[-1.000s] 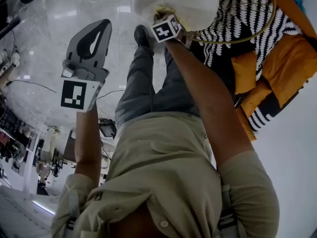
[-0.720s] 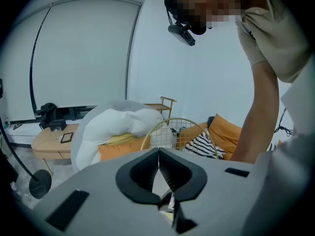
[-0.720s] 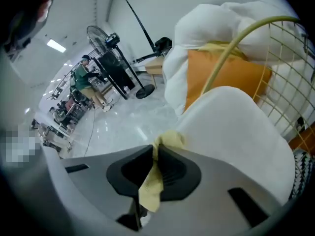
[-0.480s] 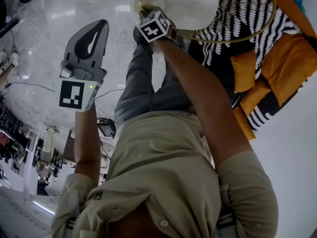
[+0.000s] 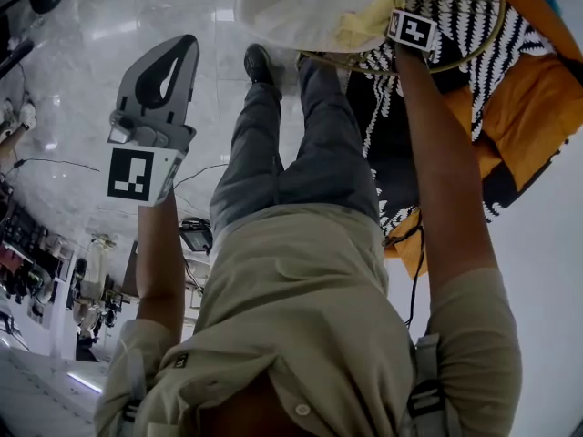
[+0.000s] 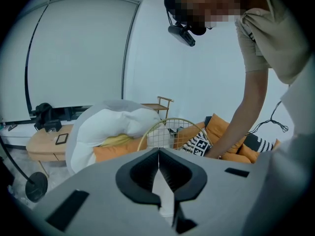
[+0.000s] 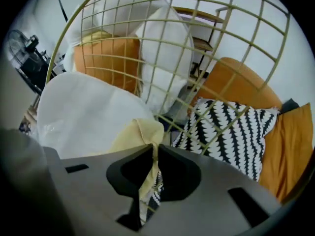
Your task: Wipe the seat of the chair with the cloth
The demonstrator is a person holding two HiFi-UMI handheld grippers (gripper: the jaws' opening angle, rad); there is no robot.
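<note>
Wiping looks mid-way: cloth at the seat's edge, rest of pad prob. left to do.

R tool point(image 7: 153, 149) is clamped on the yellow cloth point(image 7: 139, 134), jaws nearly together w/ fabric pinched between; the cloth lies on the white seat point(image 5: 305, 7) at its side next to the wire back point(image 7: 197, 43) and patterned cushion point(image 7: 229, 132). L tool point(image 6: 158, 152) is closed on nothing, held well apart over the floor point(image 5: 82, 71). No dirt or wiped track shows, so can't tell how much of the seat is covered; I'd judge more passes are needed.
</note>
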